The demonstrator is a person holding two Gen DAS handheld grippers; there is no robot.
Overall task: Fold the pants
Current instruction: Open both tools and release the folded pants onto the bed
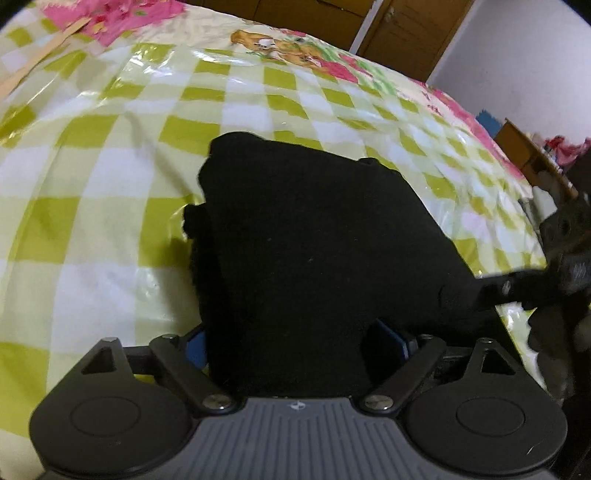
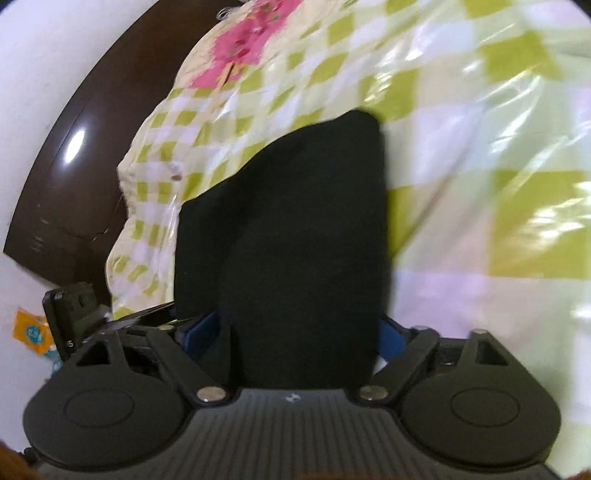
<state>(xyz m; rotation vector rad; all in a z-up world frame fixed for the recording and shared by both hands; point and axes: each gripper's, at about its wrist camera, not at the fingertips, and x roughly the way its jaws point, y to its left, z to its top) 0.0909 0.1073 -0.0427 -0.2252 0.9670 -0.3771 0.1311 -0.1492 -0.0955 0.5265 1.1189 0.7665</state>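
Note:
Black pants [image 1: 314,229] lie folded into a thick bundle on a glossy green-and-white checked bed cover [image 1: 110,221]. My left gripper [image 1: 295,343] is open, its blue pads [image 1: 195,347] wide apart with the near end of the bundle between them. At the right edge of the left wrist view, the right gripper [image 1: 517,284] reaches the bundle's side. In the right wrist view the pants [image 2: 303,221] run away from the camera. My right gripper [image 2: 295,336] is open too, its blue pads [image 2: 391,339] straddling the cloth. The left gripper [image 2: 74,306] shows at lower left.
The bed cover [image 2: 480,184] has pink flower prints toward its far edge. Wooden cupboard doors [image 1: 406,33] stand behind the bed, and a wooden piece of furniture [image 1: 524,147] sits to the right. A dark brown bed frame [image 2: 74,166] borders the bed against a white wall.

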